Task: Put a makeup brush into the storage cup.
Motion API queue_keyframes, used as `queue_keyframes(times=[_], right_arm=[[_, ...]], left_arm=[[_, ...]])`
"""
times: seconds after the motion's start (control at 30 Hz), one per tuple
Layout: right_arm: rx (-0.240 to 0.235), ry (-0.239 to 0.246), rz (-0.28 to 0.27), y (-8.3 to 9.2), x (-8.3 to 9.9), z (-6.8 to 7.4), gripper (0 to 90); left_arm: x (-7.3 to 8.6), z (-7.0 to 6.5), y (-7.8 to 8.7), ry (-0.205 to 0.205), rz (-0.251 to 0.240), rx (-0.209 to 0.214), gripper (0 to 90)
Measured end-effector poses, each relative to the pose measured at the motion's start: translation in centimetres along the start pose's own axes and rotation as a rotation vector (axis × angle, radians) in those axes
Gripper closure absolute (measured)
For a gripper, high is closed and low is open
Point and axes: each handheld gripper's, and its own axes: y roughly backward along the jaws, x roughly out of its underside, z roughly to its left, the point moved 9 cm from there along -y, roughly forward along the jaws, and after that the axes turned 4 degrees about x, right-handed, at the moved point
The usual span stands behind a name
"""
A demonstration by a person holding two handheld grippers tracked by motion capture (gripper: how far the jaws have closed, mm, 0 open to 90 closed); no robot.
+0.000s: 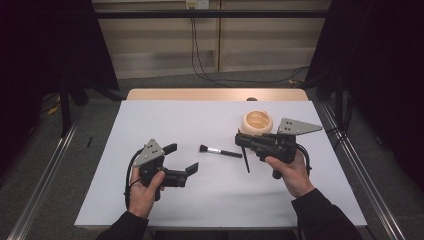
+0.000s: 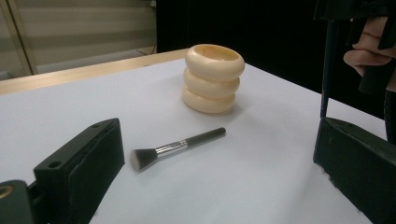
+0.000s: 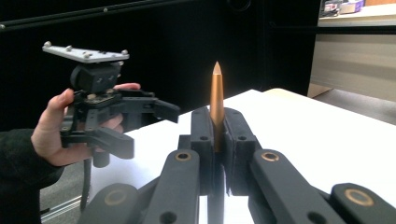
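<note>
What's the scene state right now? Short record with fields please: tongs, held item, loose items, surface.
left tongs: open, nothing between the jaws, aimed at the makeup brush
right tongs: shut on a thin brush with a copper-coloured pointed end
makeup brush: lying flat on the table, bristles toward the left tongs, untouched
holder: cream ribbed cup, upright, beyond the makeup brush, apart from it
surface: white table

— Where's everything on the bench [image 1: 150, 200]?
— The brush [image 1: 219, 151] lies mid-bench between my hands. The holder [image 1: 257, 121] stands behind it, to the right, just beyond my right fingers [image 1: 243, 140], which clamp a stick [image 1: 245, 159].
</note>
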Motion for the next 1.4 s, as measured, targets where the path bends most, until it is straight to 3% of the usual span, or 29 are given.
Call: queue_keyframes(times=[0.13, 0.27, 0.47, 0.67, 0.87, 1.07, 1.2, 1.4], right_arm=[[0.022, 0.006, -0.001, 0.3, -0.1, -0.6, 84.2], [0.045, 0.002, -0.008, 0.6, -0.1, -1.3, 84.2], [0.07, -0.004, -0.014, 0.9, -0.3, -2.4, 84.2], [0.097, 0.001, -0.023, 1.1, -0.6, -3.4, 84.2], [0.128, -0.002, -0.037, 1.6, -1.1, -4.4, 84.1], [0.164, -0.002, -0.036, 1.8, -1.2, -5.4, 84.2], [0.184, -0.006, -0.036, 1.7, -1.2, -6.2, 84.2], [0.209, -0.006, -0.038, 1.8, -2.0, -7.3, 84.1]], left_arm=[[0.0, 0.5, 1.1, -0.005, -0.018, -0.024, 1.7], [0.9, 1.3, 2.0, -0.011, 0.004, -0.057, 1.7], [1.3, 2.1, 3.1, 0.032, -0.012, -0.085, 2.0], [1.9, 1.9, 4.1, -0.007, -0.005, -0.12, 1.8], [3.0, 2.4, 4.7, -0.044, 0.025, -0.121, 1.8], [3.8, 2.6, 5.2, -0.009, 0.02, -0.145, 1.6], [3.9, 2.5, 5.8, 0.008, 0.002, -0.134, 1.6], [4.0, 2.4, 5.8, 0.009, -0.004, -0.136, 1.7]])
